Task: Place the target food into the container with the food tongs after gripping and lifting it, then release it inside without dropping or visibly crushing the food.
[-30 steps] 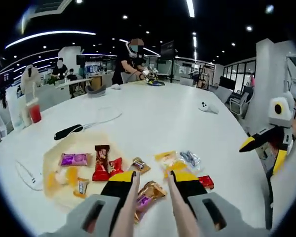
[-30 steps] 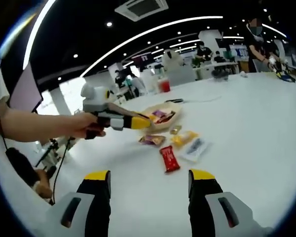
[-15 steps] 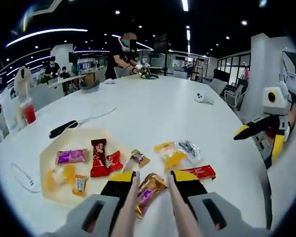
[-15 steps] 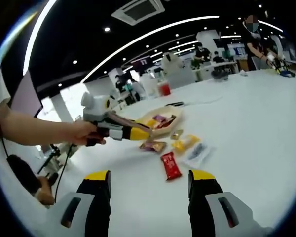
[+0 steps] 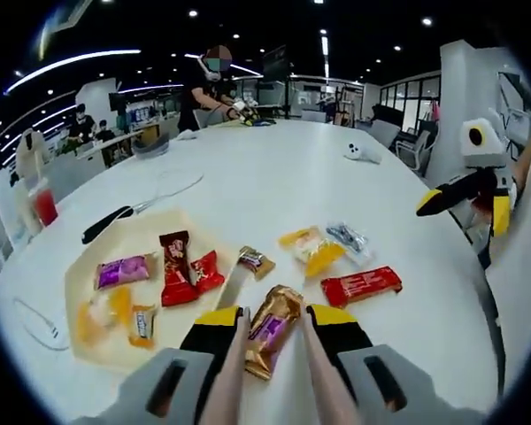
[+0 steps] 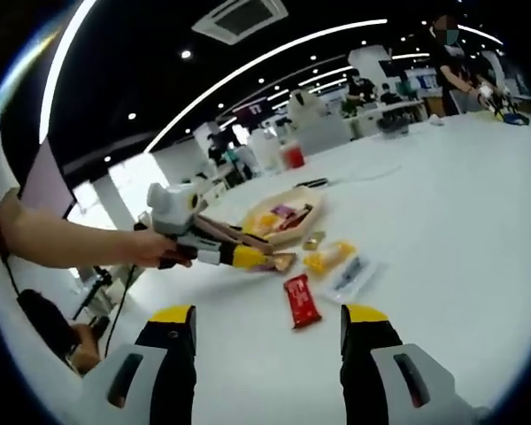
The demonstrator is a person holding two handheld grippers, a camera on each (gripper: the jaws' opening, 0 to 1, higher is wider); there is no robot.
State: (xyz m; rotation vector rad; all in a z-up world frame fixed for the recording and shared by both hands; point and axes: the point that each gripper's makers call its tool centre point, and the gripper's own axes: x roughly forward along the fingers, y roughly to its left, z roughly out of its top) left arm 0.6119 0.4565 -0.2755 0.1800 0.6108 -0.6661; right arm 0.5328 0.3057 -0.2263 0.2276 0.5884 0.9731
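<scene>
left gripper [image 5: 274, 329]: holds pinkish food tongs [image 5: 233, 350], tips closing on gold snack pack [image 5: 269, 329]; can't tell if the pack is pinched yet or just bracketed
right gripper [image 6: 267, 341]: jaws spread, nothing held, hovering near side of the table [image 5: 274, 190]
target: gold snack pack on the table, just right of tray [image 5: 84, 279]
step: grip phase, I'd say; lift not done
next: squeeze lightly, lift, carry left over the tray, release among the snacks
risk: foil is slippery, and over-squeezing crushes it

Table [image 5: 274, 186] smooth white, slightly glossy. Gold snack wrapper [image 5: 269, 329] shiny foil; red wrapper [image 5: 361, 286] glossy plastic; clear packet [image 5: 347, 237] see-through film. Tray [image 5: 81, 279] matt beige. Left claw [image 5: 270, 320] tips matt yellow-black plastic.
</scene>
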